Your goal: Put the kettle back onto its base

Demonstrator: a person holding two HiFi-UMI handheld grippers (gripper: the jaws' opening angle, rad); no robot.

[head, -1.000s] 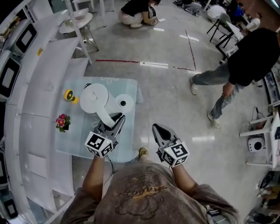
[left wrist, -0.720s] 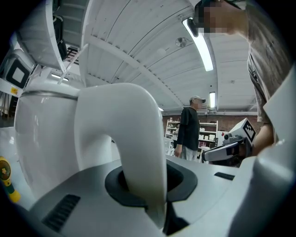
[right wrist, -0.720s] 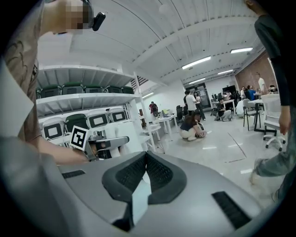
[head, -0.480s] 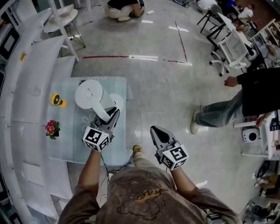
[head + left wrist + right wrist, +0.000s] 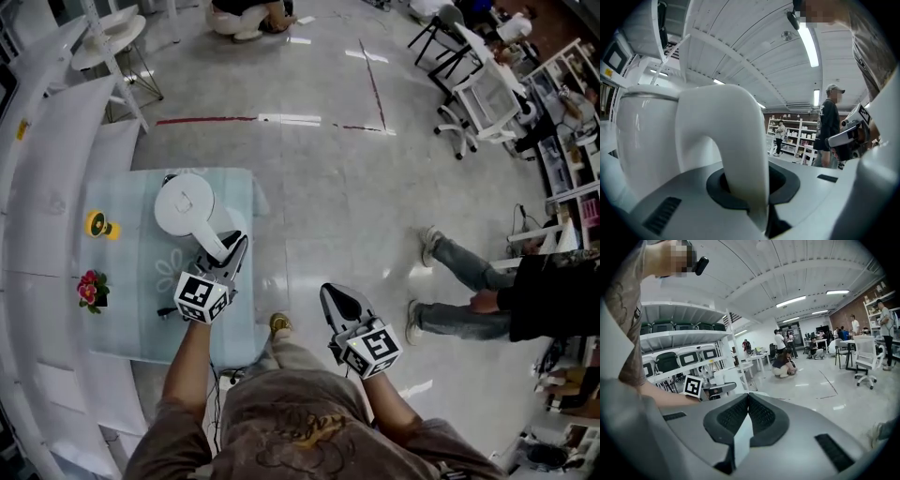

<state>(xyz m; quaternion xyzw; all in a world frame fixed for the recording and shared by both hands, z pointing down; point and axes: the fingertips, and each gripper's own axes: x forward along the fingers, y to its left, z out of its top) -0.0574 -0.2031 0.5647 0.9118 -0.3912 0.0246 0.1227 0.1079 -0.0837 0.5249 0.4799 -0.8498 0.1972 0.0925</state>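
Observation:
The white kettle (image 5: 184,202) stands upright over the pale blue table (image 5: 141,314). My left gripper (image 5: 231,251) is shut on its curved handle (image 5: 211,246) from the near side. In the left gripper view the handle (image 5: 736,140) fills the gap between the jaws of the left gripper (image 5: 747,197), and the kettle body (image 5: 642,140) rises at the left. The round base is out of sight, and I cannot tell whether the kettle rests on it. My right gripper (image 5: 339,298) hangs over the floor right of the table. Its jaws meet with nothing between them (image 5: 747,397).
A yellow object (image 5: 97,225) and a small pot of red flowers (image 5: 89,289) sit on the table's left side. White shelving (image 5: 56,141) runs along the left. A person's legs (image 5: 469,281) are on the floor at the right, office chairs (image 5: 469,89) beyond.
The kettle has come down with my left gripper and now covers the round base that showed beside it. The right gripper shifted slightly. The walking person moved further right.

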